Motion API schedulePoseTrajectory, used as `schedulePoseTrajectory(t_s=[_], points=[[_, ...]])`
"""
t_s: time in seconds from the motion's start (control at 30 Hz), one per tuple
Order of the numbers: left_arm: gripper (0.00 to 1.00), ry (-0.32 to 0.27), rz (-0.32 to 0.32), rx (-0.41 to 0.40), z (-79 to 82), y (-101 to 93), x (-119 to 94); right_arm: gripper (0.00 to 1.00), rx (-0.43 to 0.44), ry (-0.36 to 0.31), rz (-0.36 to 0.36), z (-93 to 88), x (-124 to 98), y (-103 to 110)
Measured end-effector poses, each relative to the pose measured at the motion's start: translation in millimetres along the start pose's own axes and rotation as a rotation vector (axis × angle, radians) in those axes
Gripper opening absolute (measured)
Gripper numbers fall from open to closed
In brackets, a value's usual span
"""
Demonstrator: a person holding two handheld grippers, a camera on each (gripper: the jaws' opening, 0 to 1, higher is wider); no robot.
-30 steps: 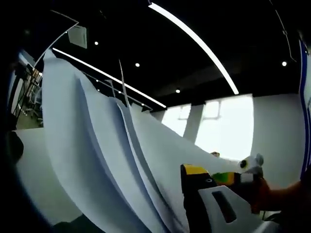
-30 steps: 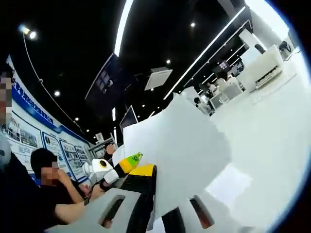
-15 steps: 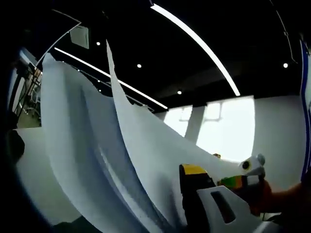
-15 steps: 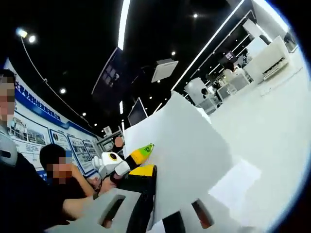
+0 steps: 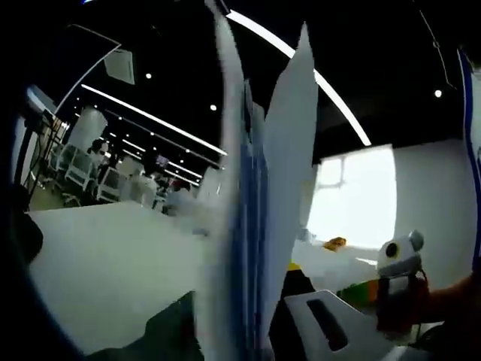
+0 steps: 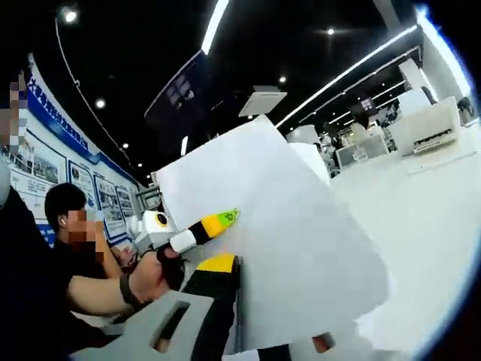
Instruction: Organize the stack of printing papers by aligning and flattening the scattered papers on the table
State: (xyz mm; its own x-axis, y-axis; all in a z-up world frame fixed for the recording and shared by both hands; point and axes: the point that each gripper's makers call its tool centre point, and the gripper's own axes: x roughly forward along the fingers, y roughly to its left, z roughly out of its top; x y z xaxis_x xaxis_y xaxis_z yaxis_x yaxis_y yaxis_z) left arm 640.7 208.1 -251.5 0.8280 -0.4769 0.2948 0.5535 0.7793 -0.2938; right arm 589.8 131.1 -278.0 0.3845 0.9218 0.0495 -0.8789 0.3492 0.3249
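Right gripper view: right tool (image 6: 248,331) pinches upright papers (image 6: 278,248); left tool's (image 5: 282,331) grip unclear.

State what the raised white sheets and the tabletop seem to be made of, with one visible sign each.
Sheets: apparently matte printer paper; thin, fanned edges and a slight bend. Tabletop: smooth white surface, perhaps laminate; even and faintly glossy, material uncertain.

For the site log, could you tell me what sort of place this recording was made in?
Probably an open office or showroom hall: a dark ceiling with long strip lights, a wall of display posters, and white desks with chairs behind the white table.
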Motion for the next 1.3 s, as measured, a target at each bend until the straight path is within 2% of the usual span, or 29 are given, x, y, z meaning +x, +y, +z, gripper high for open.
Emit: schedulePoseTrajectory(t_s=[0.03, 0.07, 0.1, 0.13, 0.27, 0.33, 0.53, 0.63, 0.67, 0.77, 0.8, 0.9, 1.03, 1.2, 1.3], points=[[0.06, -0.022, 0.015, -0.027, 3.8, 3.5, -1.1, 0.2, 0.023, -0.041, 0.021, 7.7, 0.1, 4.0], [0.05, -0.041, 0.022, -0.062, 7.1, 6.3, -2.2, 0.36, 0.047, -0.075, 0.002, 13.0, -1.1, 0.2], [0.05, -0.057, 0.026, -0.091, 9.9, 9.2, -3.8, 0.43, 0.064, -0.081, -0.008, 13.6, -3.2, -2.5], [0.05, -0.072, 0.029, -0.113, 12.4, 11.4, -5.1, 0.46, 0.075, -0.081, -0.016, 13.9, -6.8, -5.9], [0.05, -0.079, 0.024, -0.107, 13.8, 9.9, -6.1, 0.47, 0.07, -0.087, -0.059, 20.3, -26.5, -19.7], [0.05, -0.065, 0.015, -0.071, 11.7, 4.7, -4.0, 0.49, 0.064, -0.077, -0.104, 24.0, -38.0, -33.0], [0.06, -0.04, 0.008, -0.008, 8.8, -1.4, 0.4, 0.59, 0.135, -0.082, -0.153, 48.9, -82.0, -58.5], [0.06, -0.03, -0.005, -0.014, 8.5, -2.3, 5.0, 0.72, 0.138, -0.075, -0.185, 63.0, -105.0, -80.1], [0.06, -0.03, -0.01, -0.009, 8.9, -4.3, 6.6, 0.77, 0.14, -0.072, -0.19, 65.9, -111.4, -81.8], [0.06, -0.017, -0.026, 0.026, 7.0, -11.7, 10.7, 0.81, 0.14, -0.043, -0.195, 72.3, -129.4, -86.5], [0.06, -0.023, -0.046, -0.003, 7.0, -15.8, 15.2, 0.81, 0.14, -0.041, -0.197, 74.1, -132.8, -86.6], [0.06, -0.021, -0.062, -0.004, 5.5, -23.0, 24.5, 0.83, 0.198, -0.072, -0.2, 81.9, -147.1, -90.9], [0.06, -0.053, -0.102, -0.032, 10.3, -39.3, 40.5, 0.88, 0.273, -0.105, -0.19, 77.6, -156.2, -92.3], [0.06, -0.096, -0.152, -0.076, 20.7, -64.0, 58.1, 0.89, 0.283, -0.087, -0.183, 62.0, -159.3, -89.4], [0.06, -0.105, -0.177, -0.059, 26.0, -81.8, 62.3, 0.9, 0.274, -0.063, -0.197, 51.7, -166.2, -89.4]])
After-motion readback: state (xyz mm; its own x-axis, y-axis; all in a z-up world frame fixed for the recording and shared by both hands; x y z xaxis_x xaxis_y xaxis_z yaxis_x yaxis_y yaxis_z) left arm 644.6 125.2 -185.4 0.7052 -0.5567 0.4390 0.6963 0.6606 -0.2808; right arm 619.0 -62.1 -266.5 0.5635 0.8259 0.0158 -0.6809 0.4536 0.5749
